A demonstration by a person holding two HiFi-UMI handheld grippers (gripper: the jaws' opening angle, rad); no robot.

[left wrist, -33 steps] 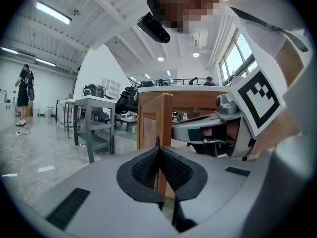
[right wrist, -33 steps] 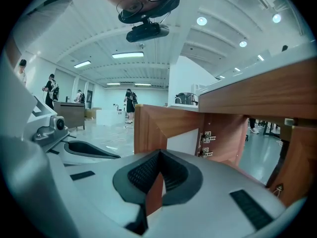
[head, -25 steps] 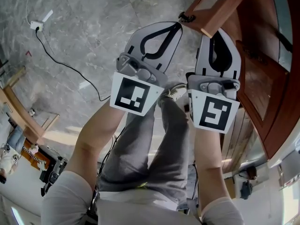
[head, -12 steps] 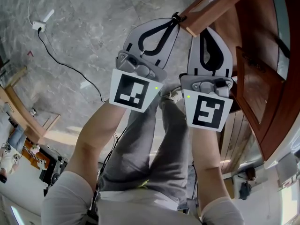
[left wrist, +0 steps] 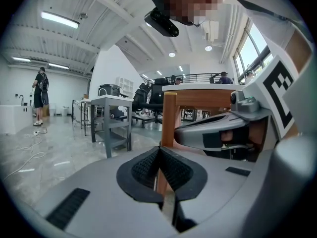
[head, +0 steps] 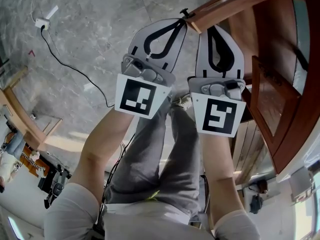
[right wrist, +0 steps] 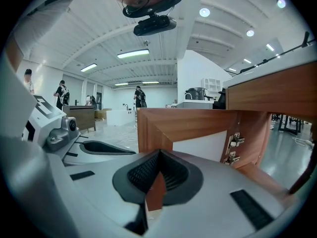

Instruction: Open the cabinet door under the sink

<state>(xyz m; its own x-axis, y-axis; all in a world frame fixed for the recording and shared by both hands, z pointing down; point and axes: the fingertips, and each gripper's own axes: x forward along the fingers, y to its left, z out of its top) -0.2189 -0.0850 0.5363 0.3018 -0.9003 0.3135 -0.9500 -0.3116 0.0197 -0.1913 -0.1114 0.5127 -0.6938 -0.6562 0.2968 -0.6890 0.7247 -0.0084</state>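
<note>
**Two closed grippers at the free edge of the opened cabinet door**

The left gripper (head: pixel 180 24) and the right gripper (head: pixel 210 29) sat side by side. Each had its jaws pressed together, with nothing seen between the pads. Each carried one black-and-white square marker, two in all: the left marker (head: pixel 137 96) and the right marker (head: pixel 218 115). The wooden cabinet door (head: pixel 235 1) stood swung out over the grey stone floor (head: pixel 100 14). Its free edge lay just past both tips, and one small black knob (head: pixel 185 12) was right beside the left tip. Two metal hinges (right wrist: pixel 232 148) showed inside the door, one above the other. One black cable (head: pixel 70 69) ran across the floor to a white plug (head: pixel 41 24).
</note>
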